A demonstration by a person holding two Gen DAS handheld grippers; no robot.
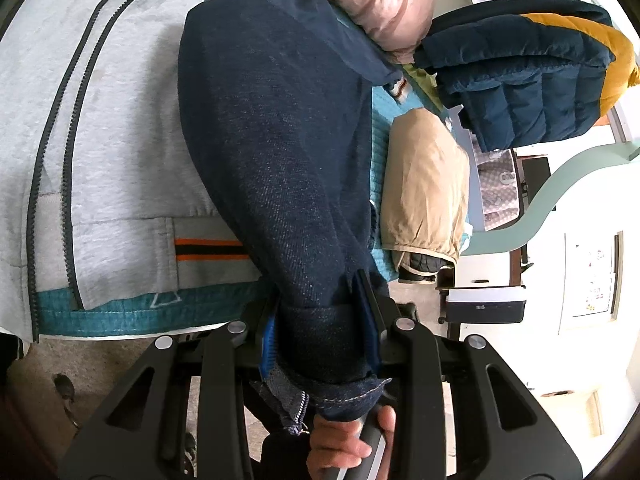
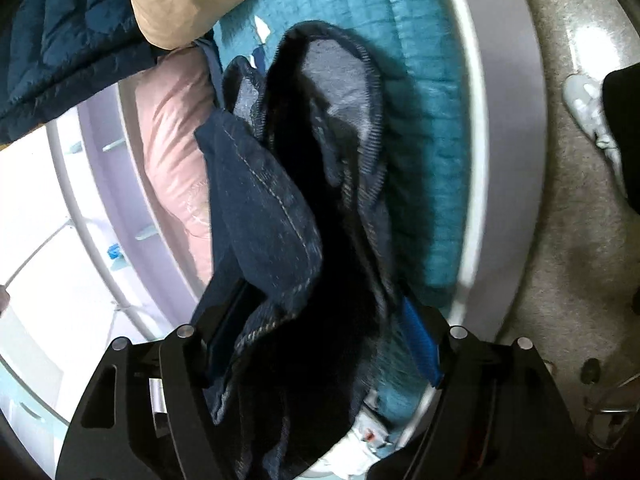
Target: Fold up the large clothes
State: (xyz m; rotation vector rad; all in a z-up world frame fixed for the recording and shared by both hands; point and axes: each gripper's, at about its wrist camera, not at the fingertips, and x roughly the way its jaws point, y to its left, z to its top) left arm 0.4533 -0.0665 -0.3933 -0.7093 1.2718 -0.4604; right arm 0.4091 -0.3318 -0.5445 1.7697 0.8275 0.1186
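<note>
The work surface is a bed covered by a teal quilted blanket (image 1: 120, 312), with a white rim (image 2: 476, 184) curving around it and speckled grey floor (image 2: 560, 240) beyond, to the right of the right tongs. A pale green curved panel (image 1: 560, 184) and white walls lie far ahead and to the right of the left tongs.

The left tongs (image 1: 324, 332) are clenched on the hem end of a pair of dark denim jeans (image 1: 276, 152), whose leg stretches away ahead of the jaws across the blanket. The right tongs (image 2: 320, 344) grip another bunched part of the jeans (image 2: 288, 216), with the fabric heaped between the blue-padded fingers and its paler inside showing.

Left of the left tongs, a grey zip-up hoodie (image 1: 120, 120) lies flat, partly under the denim leg. Ahead sit a pink padded garment (image 1: 380, 0), a tan garment (image 1: 424, 184) and a navy puffer jacket with a yellow panel (image 1: 532, 76), all crowding the far side. A white shoe (image 2: 592, 116) shows on the floor at the far right.
</note>
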